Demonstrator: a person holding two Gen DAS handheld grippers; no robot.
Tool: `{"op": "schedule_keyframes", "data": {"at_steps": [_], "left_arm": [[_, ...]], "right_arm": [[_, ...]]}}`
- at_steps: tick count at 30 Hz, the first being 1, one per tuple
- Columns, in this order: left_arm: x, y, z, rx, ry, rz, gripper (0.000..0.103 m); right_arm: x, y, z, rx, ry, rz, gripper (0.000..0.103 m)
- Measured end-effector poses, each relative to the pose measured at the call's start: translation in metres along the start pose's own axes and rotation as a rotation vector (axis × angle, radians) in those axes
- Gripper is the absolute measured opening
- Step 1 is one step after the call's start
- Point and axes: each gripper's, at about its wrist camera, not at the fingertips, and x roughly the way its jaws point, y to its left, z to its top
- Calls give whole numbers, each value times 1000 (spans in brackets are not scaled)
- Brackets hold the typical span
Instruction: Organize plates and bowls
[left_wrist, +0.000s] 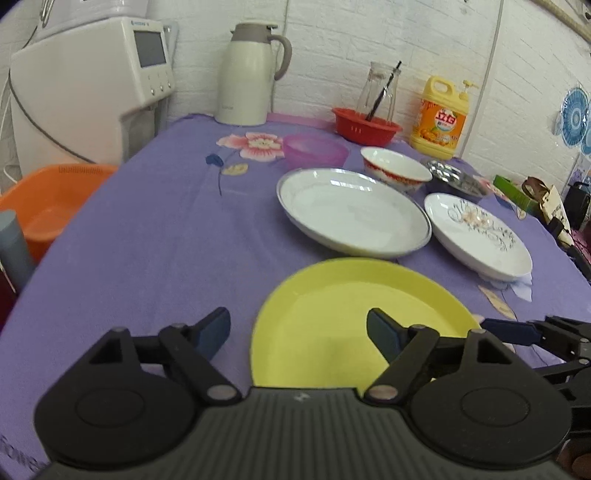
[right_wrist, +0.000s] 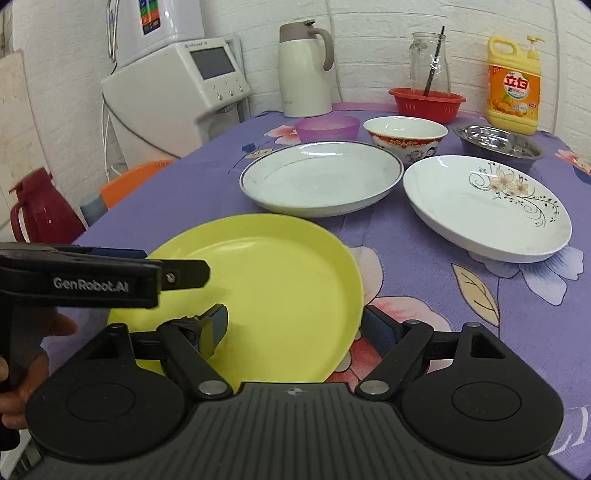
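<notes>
A yellow plate (left_wrist: 354, 314) (right_wrist: 266, 291) lies on the purple cloth at the near edge. Behind it are a silver-rimmed white plate (left_wrist: 351, 210) (right_wrist: 321, 177) and a flower-patterned white plate (left_wrist: 476, 232) (right_wrist: 484, 206). Further back stand a purple bowl (left_wrist: 314, 149) (right_wrist: 328, 127), a red-patterned bowl (left_wrist: 395, 168) (right_wrist: 406, 136) and a steel bowl (left_wrist: 458, 181) (right_wrist: 498, 142). My left gripper (left_wrist: 295, 332) is open, straddling the yellow plate's left rim. My right gripper (right_wrist: 295, 325) is open, straddling its right rim. Each gripper shows in the other's view.
A white thermos jug (left_wrist: 251, 74), a red basket (left_wrist: 365, 125) with a glass carafe, and a yellow detergent bottle (left_wrist: 441, 118) line the back wall. A water dispenser (left_wrist: 88, 81) and an orange basin (left_wrist: 51, 206) stand at the left. A red jug (right_wrist: 40, 210) is off the table's left.
</notes>
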Motion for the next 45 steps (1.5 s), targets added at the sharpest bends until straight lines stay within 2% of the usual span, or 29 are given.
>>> {"op": "schedule_keyframes", "data": {"at_steps": [3,5,7,9,12,14,16,21,24,26,30,34,37,40,45], "left_arm": [[-6,21,33,23,-57,35,83],[-12,37,65,73,-108,78,84],[-18,47,97,152,-170,151,92],[-22,59,132,220,-247,256,94],[-18,77,173,190,-309,348,94],[-8,89,185,113,-299,320,94],[8,93,179,65,-257,241,94],[64,79,141,83,-88,139,94],[83,74,123,93,-25,98,94],[90,73,118,98,-6,81,94],[97,72,111,95,21,46,94],[105,66,104,86,51,12,94],[110,59,98,84,63,-21,94],[124,51,97,68,86,-52,94],[141,38,94,71,116,-62,94]], "right_arm": [[-7,-15,17,8,-36,-22,103],[-7,-25,32,-8,-56,-36,103],[-5,-34,49,-35,-77,-46,103],[1,-43,66,-67,-94,-60,103],[20,-52,89,-96,-105,-70,103],[39,-58,104,-90,-95,-50,103],[61,-63,116,-82,-72,-29,103],[109,-67,129,-80,27,9,103],[126,-65,132,-90,70,19,103],[137,-60,133,-97,105,36,103],[149,-46,135,-124,122,-17,103],[153,-30,137,-150,117,54,103],[145,-30,132,-167,107,36,103],[143,-33,125,-164,135,39,103],[143,-29,117,-177,150,63,103]]}}
